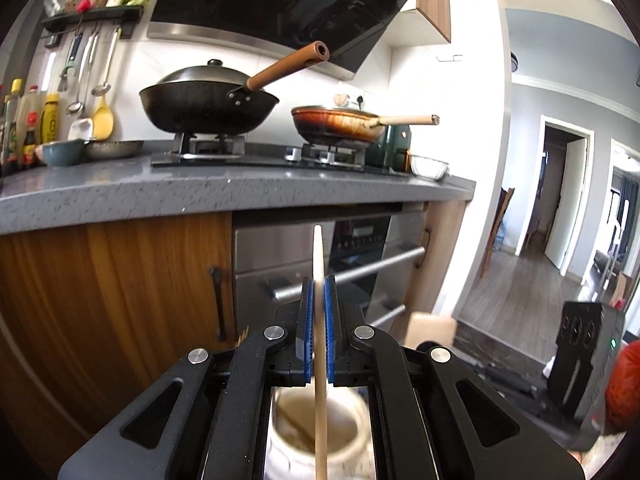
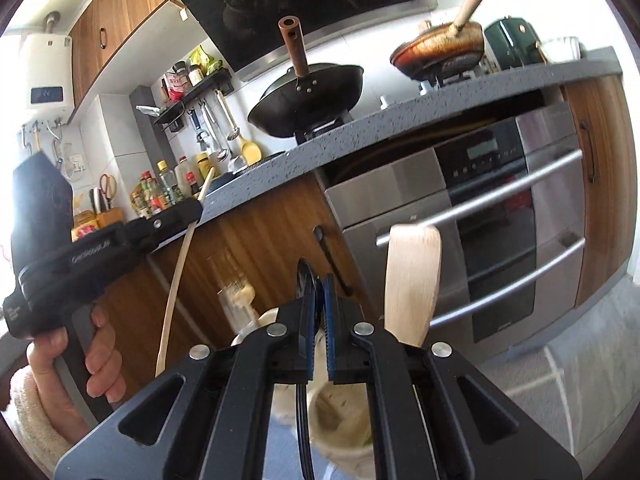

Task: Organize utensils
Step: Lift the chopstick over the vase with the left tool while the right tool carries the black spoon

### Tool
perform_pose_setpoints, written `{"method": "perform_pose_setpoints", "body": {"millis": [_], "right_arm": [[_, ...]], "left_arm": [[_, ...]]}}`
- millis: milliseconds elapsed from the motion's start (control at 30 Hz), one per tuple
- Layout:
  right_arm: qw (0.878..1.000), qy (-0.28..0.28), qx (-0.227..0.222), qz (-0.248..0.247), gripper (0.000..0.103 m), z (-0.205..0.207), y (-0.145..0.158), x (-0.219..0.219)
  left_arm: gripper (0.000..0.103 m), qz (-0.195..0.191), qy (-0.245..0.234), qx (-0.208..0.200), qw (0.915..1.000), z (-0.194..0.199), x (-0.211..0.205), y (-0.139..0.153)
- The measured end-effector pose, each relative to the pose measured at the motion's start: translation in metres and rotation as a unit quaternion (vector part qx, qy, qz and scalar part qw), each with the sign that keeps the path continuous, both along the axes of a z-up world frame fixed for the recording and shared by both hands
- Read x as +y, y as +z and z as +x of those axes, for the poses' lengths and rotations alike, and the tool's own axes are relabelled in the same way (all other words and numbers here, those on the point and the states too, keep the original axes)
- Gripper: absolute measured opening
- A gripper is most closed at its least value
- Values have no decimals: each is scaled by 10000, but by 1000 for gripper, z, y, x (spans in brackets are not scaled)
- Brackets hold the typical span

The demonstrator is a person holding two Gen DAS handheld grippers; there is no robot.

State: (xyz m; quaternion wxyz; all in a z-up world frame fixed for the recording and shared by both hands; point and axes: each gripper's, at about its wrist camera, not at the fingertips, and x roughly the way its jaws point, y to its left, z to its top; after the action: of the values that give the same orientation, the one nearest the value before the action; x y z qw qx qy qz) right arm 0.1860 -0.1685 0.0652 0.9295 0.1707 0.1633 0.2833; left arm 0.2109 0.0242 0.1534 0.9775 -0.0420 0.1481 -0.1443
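In the left wrist view my left gripper (image 1: 319,292) is shut on a pale wooden chopstick (image 1: 318,252) that stands upright, its tip above the pads. Below the jaws sits a blurred white ceramic utensil pot (image 1: 316,436). In the right wrist view my right gripper (image 2: 318,292) is shut on a thin black utensil (image 2: 303,280), seen edge-on, whose handle runs down past the white pot (image 2: 340,420). A wooden spatula (image 2: 412,280) stands up just right of those jaws. At the left a hand holds the left gripper (image 2: 197,211), with the chopstick (image 2: 176,284) hanging through it.
A grey stone counter (image 1: 160,192) carries a lidded black wok (image 1: 208,108) and a brown frying pan (image 1: 336,126) on the hob. A steel oven with bar handles (image 2: 500,216) and wooden cabinet doors (image 1: 112,280) lie below. A doorway (image 1: 560,200) opens at right.
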Motion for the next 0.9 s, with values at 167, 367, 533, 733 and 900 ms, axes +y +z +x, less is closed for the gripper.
{"method": "perform_pose_setpoints", "body": {"millis": [167, 367, 533, 733, 900], "right_arm": [[9990, -116, -365, -212, 4, 12, -5, 11], [9987, -130, -469, -160, 4, 22, -14, 12], [9985, -216, -490, -121, 4, 26, -22, 9], [9988, -165, -459, 71, 4, 26, -31, 5], [9989, -34, -410, 224, 4, 27, -35, 6]], "left_arm": [[5, -133, 45, -242, 9996, 19, -5, -7], [5, -90, 96, -630, 9979, 24, -14, -8], [5, -31, 182, -908, 9957, 29, -22, -6], [5, -7, 293, -956, 9950, 34, -27, -17], [5, 35, 351, -895, 9954, 33, -28, -27]]}}
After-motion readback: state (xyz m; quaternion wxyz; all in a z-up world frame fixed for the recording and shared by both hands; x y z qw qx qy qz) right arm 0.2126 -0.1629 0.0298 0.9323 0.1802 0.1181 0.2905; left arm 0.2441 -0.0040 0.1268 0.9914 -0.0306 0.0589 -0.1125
